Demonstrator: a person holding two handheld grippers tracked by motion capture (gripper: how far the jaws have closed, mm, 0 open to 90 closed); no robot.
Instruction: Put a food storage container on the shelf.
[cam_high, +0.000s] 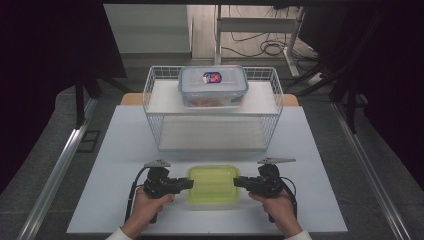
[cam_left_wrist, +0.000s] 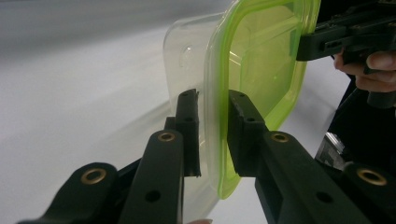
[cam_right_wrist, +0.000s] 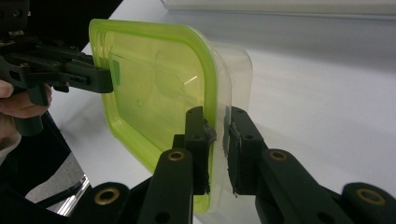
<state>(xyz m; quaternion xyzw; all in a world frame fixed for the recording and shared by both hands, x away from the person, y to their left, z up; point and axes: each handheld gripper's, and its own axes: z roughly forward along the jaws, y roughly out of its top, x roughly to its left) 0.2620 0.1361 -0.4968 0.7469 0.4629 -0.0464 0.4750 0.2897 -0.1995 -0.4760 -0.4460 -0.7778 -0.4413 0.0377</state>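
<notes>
At table front — left hand-held gripper (cam_high: 187, 183) clamps green-lidded container (cam_high: 213, 184) rim | right hand-held gripper (cam_high: 238, 182) — clamps opposite rim

My left hand-held gripper (cam_high: 186, 183) and my right hand-held gripper (cam_high: 239, 182) point at each other, held level, each with its jaws squeezed nearly together.

Left gripper (cam_high: 186, 183) & right gripper (cam_high: 239, 182): matte black plastic bodies, each w/ a grey three-cornered plate on top, well behind the fingers. Black cable loops off the rear of each, away from the fingers. Fingers (cam_left_wrist: 188, 133) are flat black bars w/ ribbed pads; brass-ringed pivot holes sit just behind them on the links, plus small dark screw holes. White sleeve cuffs at both wrists, farthest from the fingers.
</notes>
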